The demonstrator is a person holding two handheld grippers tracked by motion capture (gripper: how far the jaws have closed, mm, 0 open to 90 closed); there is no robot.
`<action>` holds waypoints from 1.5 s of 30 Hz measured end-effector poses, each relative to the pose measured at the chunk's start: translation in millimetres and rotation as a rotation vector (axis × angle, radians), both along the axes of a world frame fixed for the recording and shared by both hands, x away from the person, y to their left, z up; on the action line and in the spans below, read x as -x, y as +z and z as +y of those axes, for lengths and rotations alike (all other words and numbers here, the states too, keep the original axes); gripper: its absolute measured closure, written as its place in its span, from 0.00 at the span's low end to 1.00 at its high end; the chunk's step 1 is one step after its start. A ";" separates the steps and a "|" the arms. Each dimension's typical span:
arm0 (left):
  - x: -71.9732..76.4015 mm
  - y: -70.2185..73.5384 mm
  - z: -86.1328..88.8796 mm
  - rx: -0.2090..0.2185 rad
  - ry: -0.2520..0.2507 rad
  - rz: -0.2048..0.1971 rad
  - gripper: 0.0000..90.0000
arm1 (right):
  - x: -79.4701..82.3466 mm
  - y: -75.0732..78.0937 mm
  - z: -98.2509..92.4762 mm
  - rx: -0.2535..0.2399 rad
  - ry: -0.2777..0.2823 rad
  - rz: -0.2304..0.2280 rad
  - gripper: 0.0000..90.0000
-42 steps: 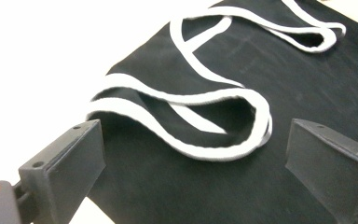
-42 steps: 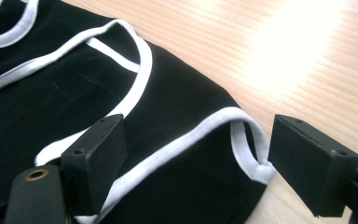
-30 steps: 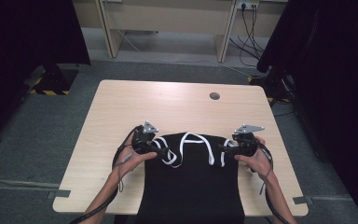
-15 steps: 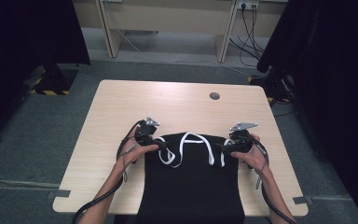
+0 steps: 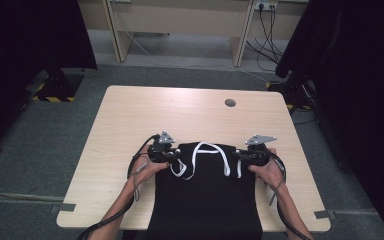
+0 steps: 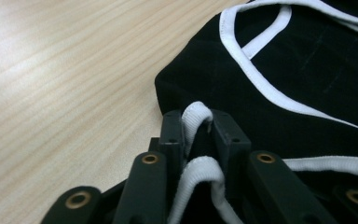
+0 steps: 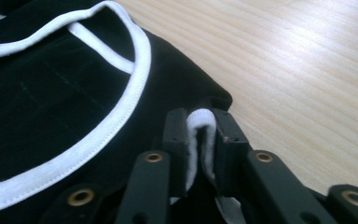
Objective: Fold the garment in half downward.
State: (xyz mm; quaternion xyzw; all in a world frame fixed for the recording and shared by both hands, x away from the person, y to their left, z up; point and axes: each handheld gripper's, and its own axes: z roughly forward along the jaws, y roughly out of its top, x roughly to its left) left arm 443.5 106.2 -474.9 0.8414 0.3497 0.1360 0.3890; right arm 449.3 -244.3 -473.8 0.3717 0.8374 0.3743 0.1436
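My left gripper [image 5: 172, 156] has just closed on the white trim [image 6: 196, 116] at the black garment [image 5: 207, 195]'s far left corner — my right gripper [image 5: 240, 156] has closed likewise, pinching the trim at the far right corner. The garment lies flat on the near table [image 5: 190, 115].

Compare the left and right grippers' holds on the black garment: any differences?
The left gripper pinches the white trim at the black garment's left top corner; the right gripper pinches it at the right top corner. The left's trim loop bulges loosely between the jaws; the right's is folded flat and narrow. Both have just been closing on trim, and the garment lies flat on the table.
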 end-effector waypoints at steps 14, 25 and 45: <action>-8.3 10.1 1.7 0.003 0.004 -0.023 0.90 | -4.1 28.7 0.8 0.003 0.013 -0.061 0.93; -31.3 19.8 4.2 0.011 0.054 -0.011 0.91 | -24.1 41.2 1.1 -0.005 -0.031 -0.080 0.93; -60.3 58.0 10.1 -0.002 0.129 -0.067 0.92 | -57.2 66.2 8.9 -0.035 -0.078 -0.080 0.93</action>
